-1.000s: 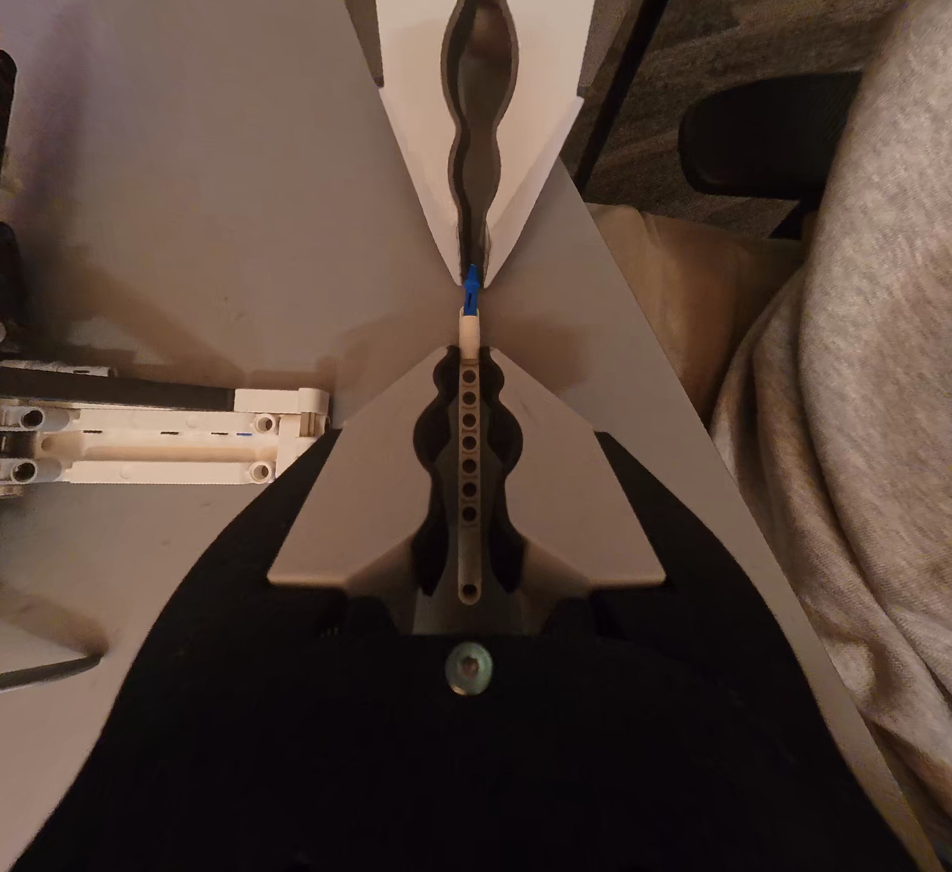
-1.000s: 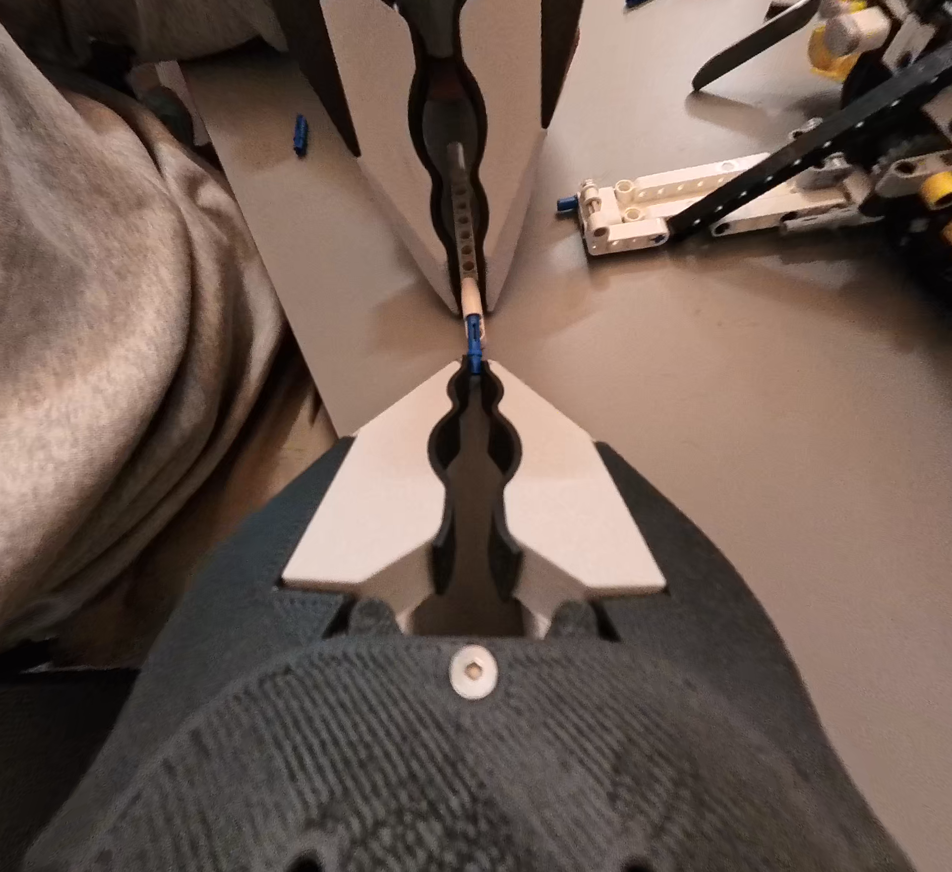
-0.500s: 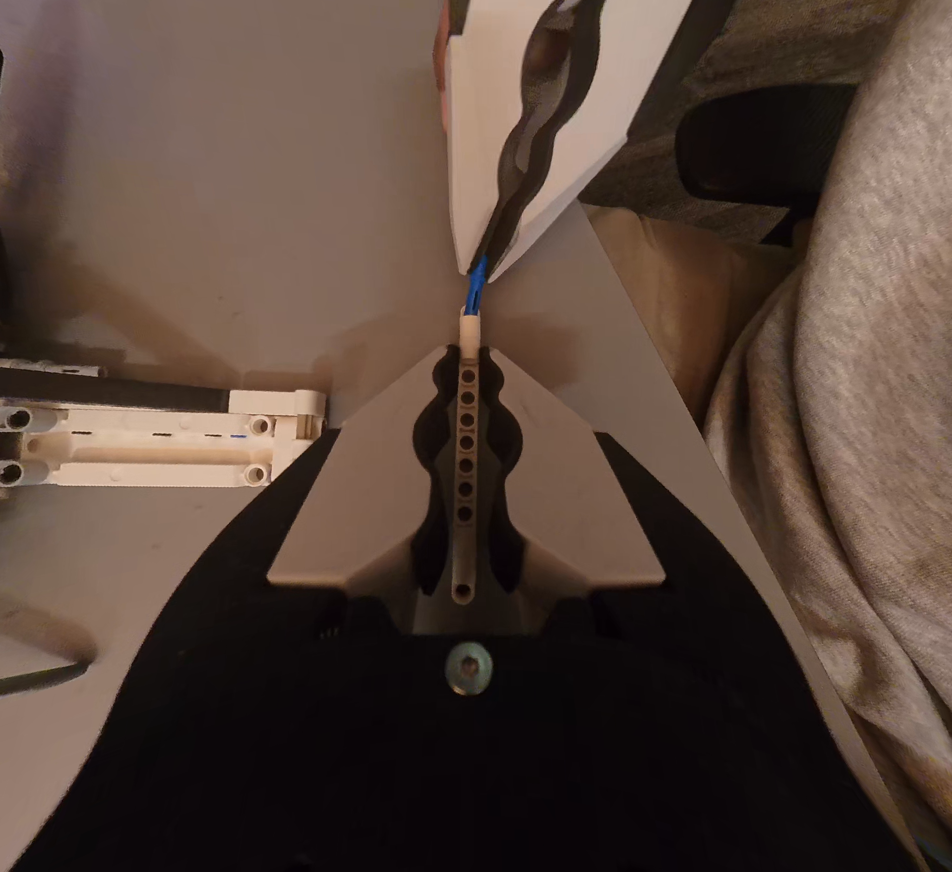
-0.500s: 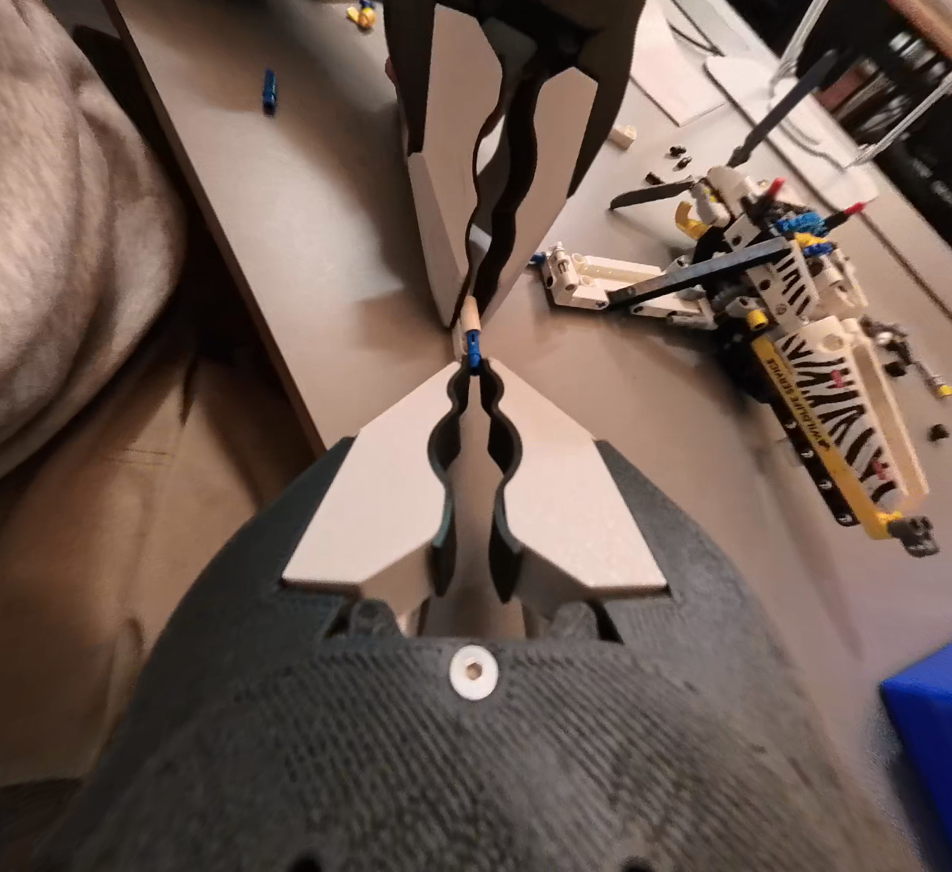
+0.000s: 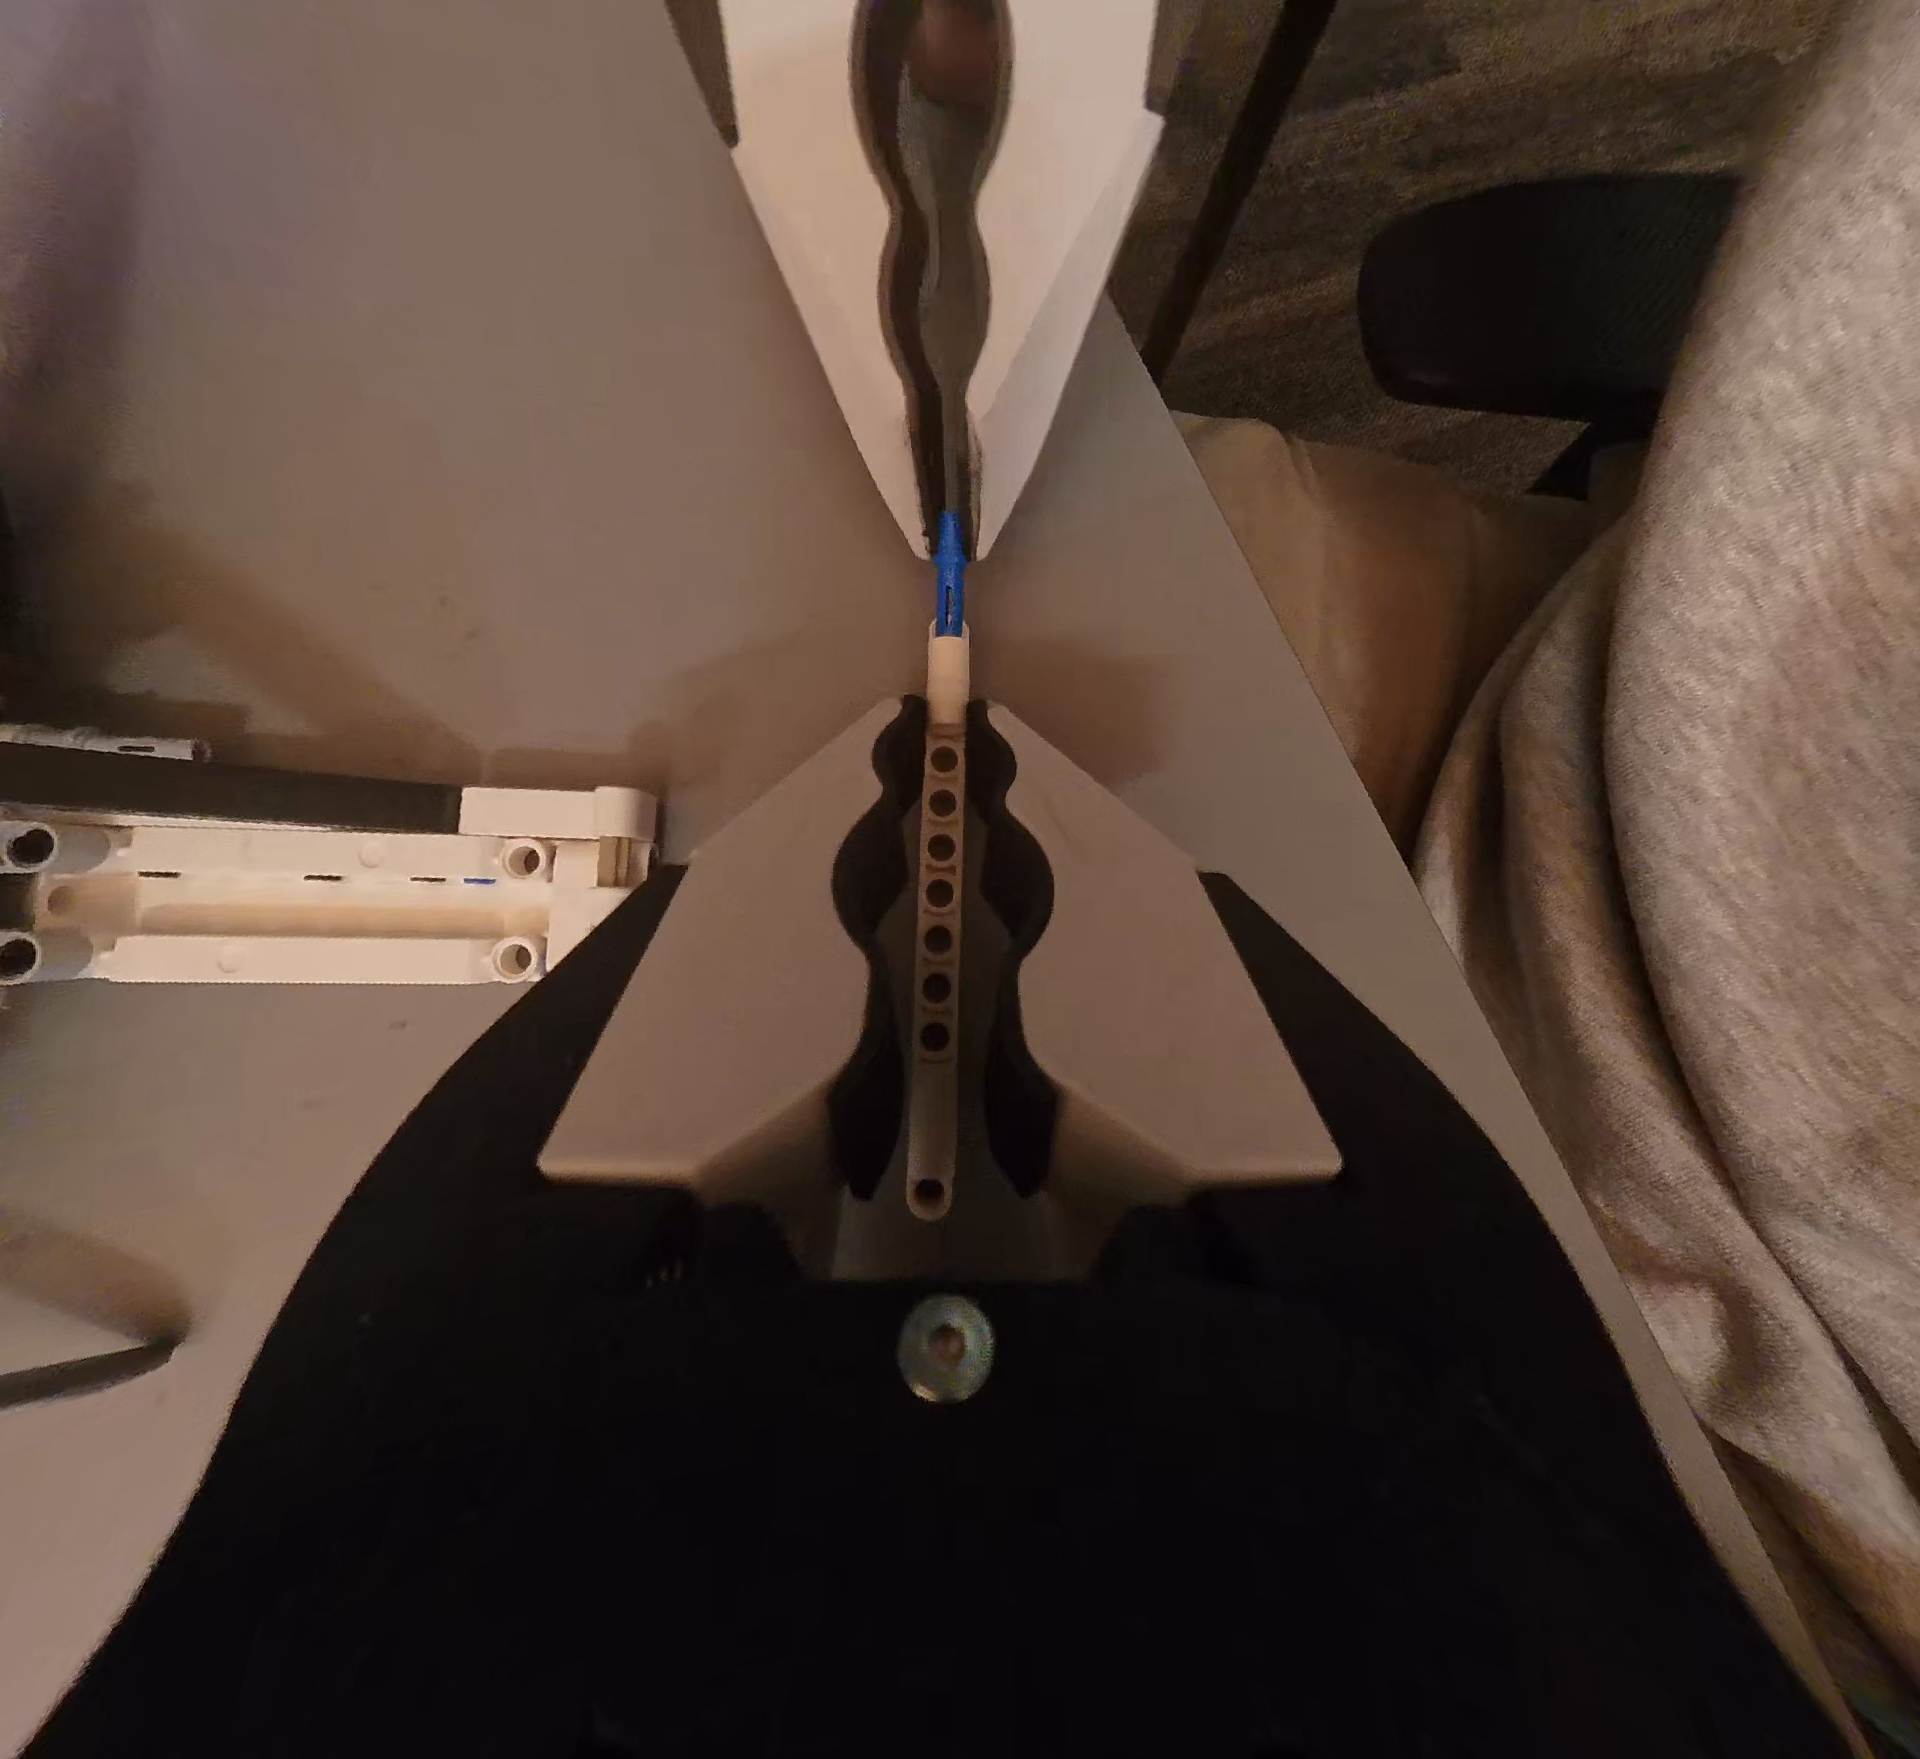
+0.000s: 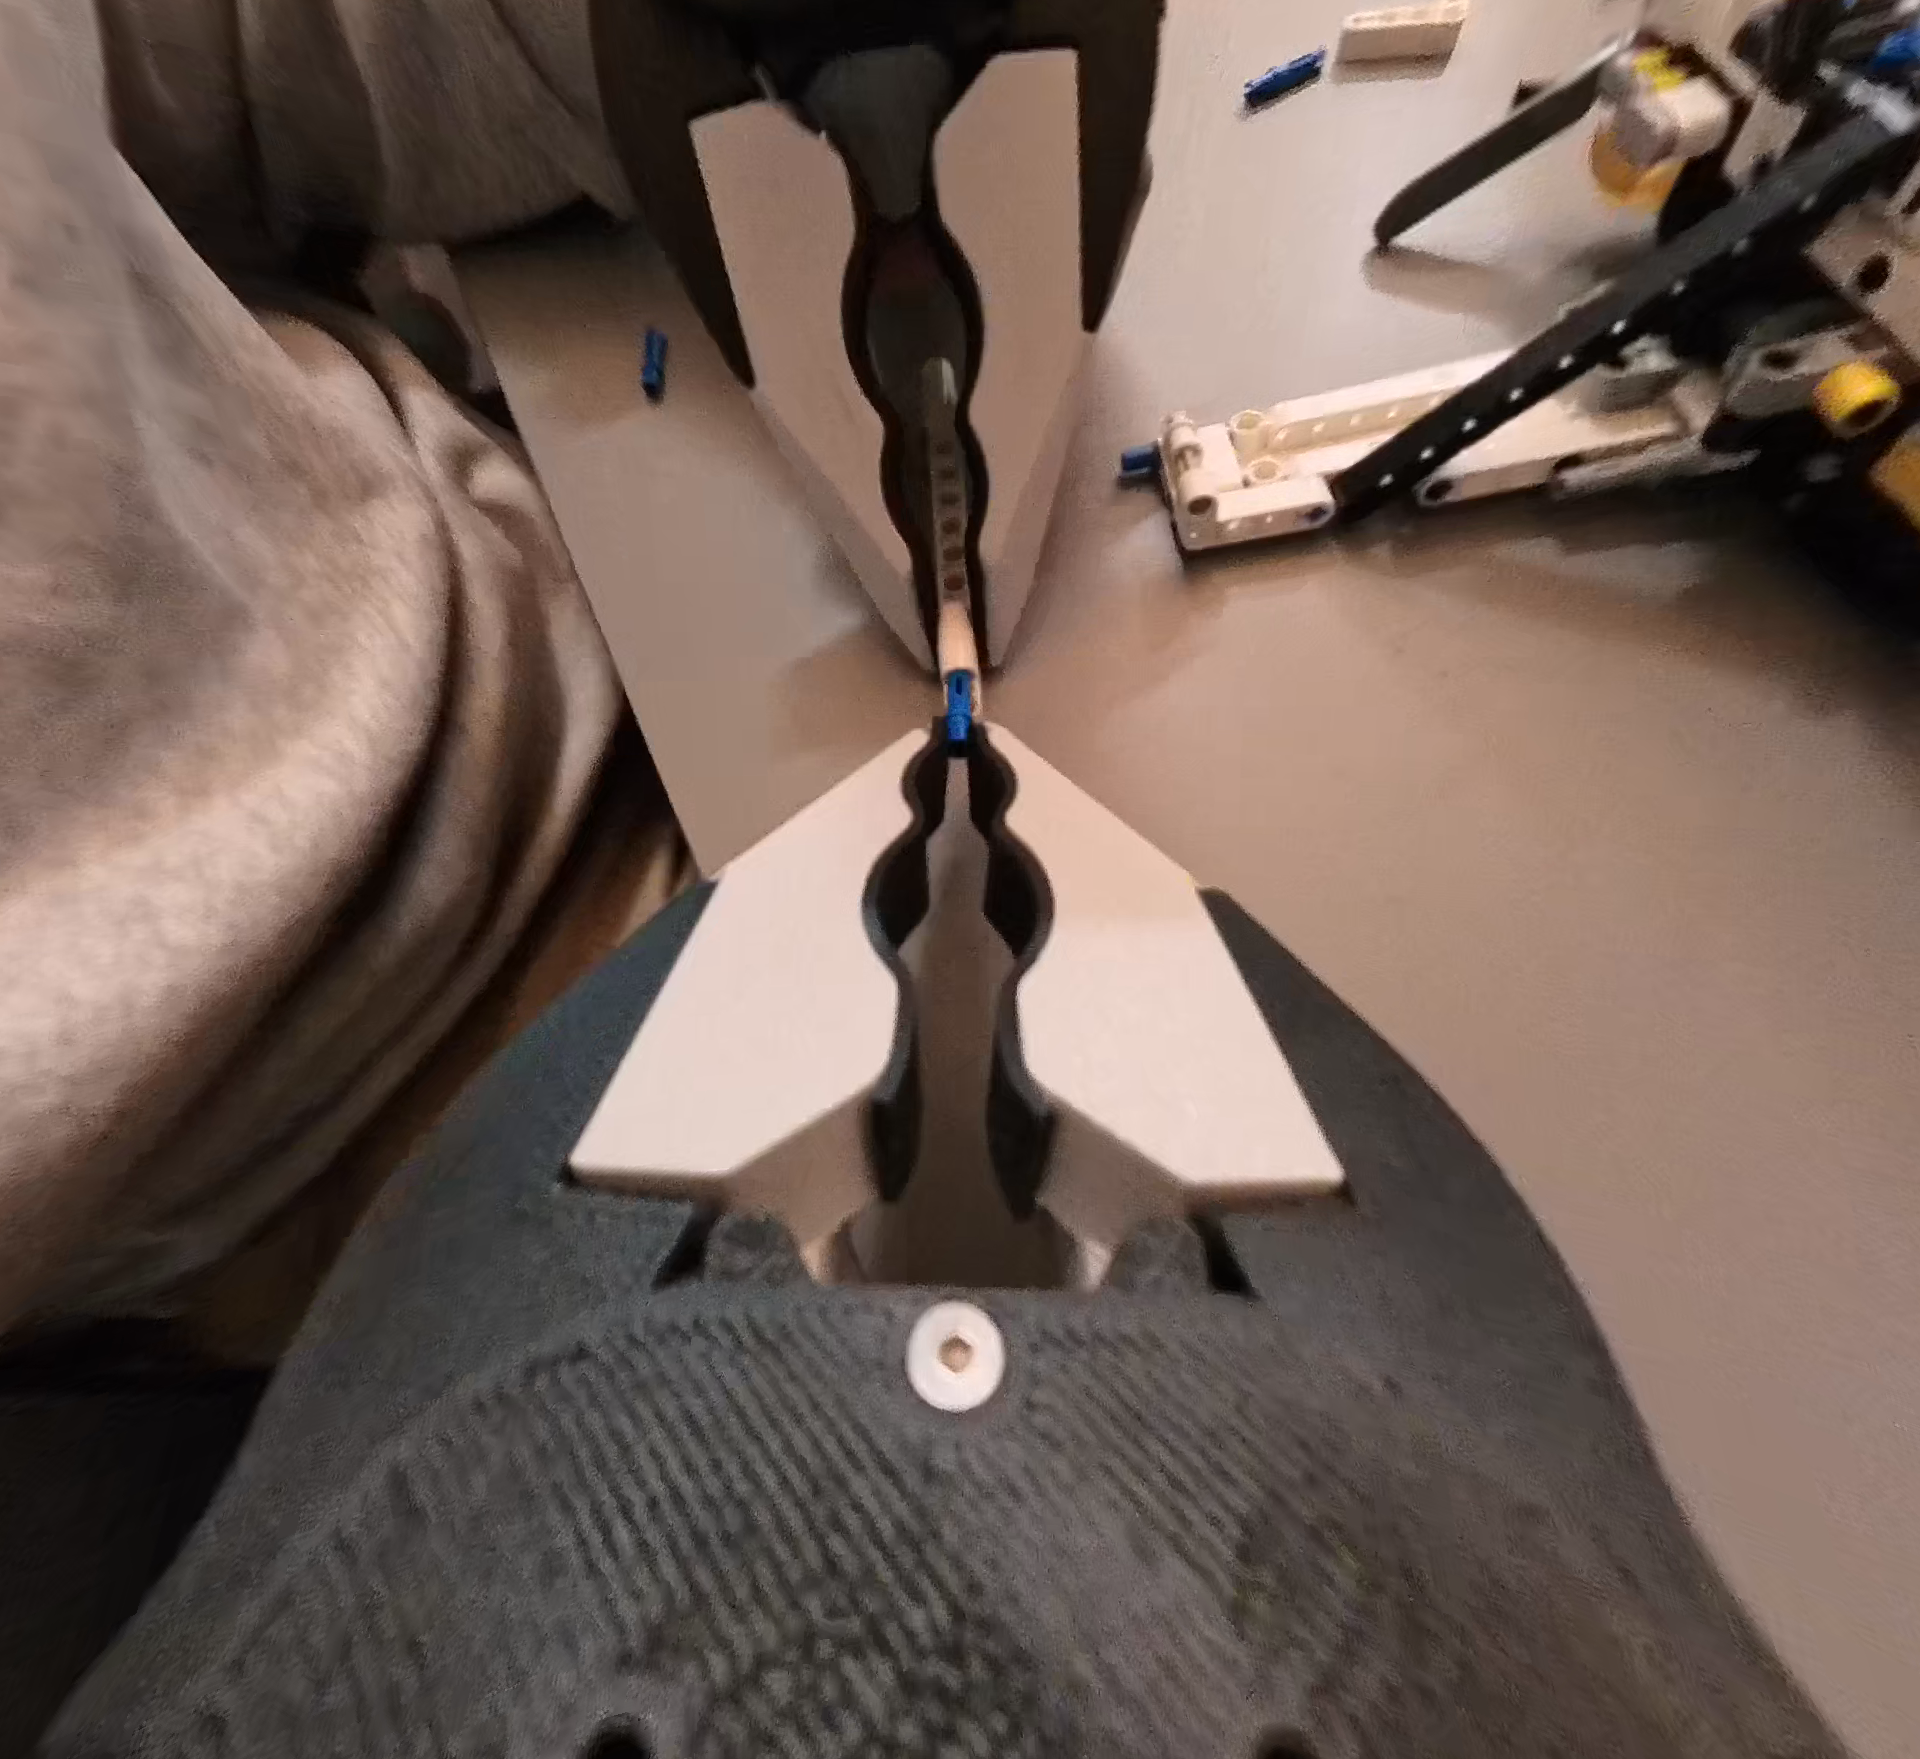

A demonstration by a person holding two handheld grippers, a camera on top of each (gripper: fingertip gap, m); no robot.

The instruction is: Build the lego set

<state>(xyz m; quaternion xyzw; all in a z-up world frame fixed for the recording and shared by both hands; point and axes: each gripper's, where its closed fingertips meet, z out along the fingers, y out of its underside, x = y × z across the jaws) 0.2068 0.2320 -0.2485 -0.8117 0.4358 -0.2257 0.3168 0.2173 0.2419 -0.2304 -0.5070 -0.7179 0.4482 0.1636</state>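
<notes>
Right claw [image 5: 948,535] realigned — pin [image 5: 948,571] now collinear with beam [image 5: 938,888].

Lego model [image 6: 1756,338] blurred, cut by right edge; white frame [image 5: 291,909] cut by left edge.

bare table [image 6: 1351,878] right of the fingers, white beam assembly [image 6: 1247,488] and helicopter model [image 6: 1766,338] beyond

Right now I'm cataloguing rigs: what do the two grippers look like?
Both match: the left gripper and right gripper each have two pale, wedge-shaped fingers with dark wavy inner edges, on a black textured body with one round screw at its centre. No cables show.
</notes>
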